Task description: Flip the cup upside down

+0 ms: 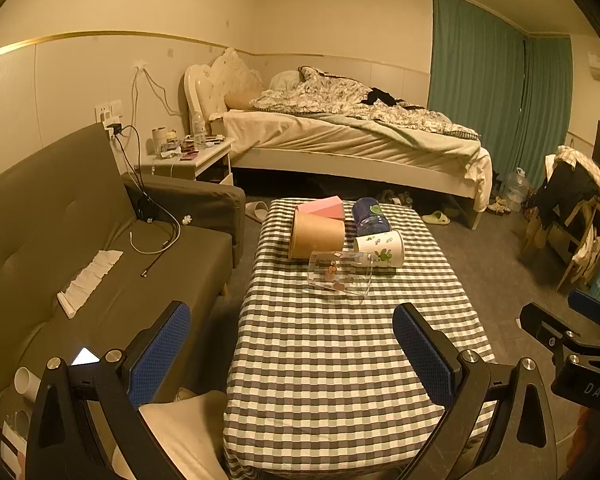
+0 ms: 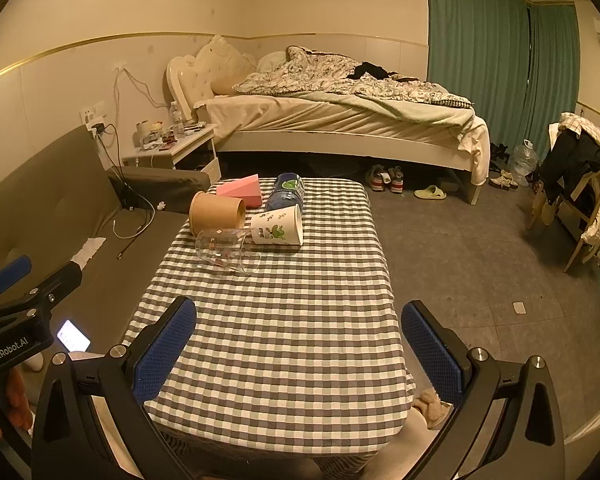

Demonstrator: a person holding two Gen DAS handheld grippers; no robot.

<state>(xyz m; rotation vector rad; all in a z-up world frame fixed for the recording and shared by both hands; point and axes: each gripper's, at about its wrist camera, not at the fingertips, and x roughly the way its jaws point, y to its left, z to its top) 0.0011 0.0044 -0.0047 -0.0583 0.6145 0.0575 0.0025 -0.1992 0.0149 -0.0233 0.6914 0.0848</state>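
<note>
Room: dim bedroom, low table (image 2: 284,320) under a checked cloth, sofa (image 1: 100,240) on its left side, bed (image 2: 340,120) behind.
Cups: four lie on their sides at the table's far end: glass (image 2: 224,250) nearest me, white cup (image 2: 278,226) just beside it, brown cup (image 2: 216,212) and blue cup (image 2: 286,194) behind.
Pink box: sits (image 2: 240,190) behind the brown cup.
Left tongs: mine (image 1: 292,356), spread wide, empty, well short of the cups.
Right tongs: mine (image 2: 300,352), spread wide too, holding nothing.
Risk: I judge the glass could roll or slip on the cloth if pinched off-centre; packed neighbours may get knocked; the cloth may drag.
Unclear: which cup is meant; the glass's edges are hard to trace; where neighbours touch, I cannot tell.
</note>
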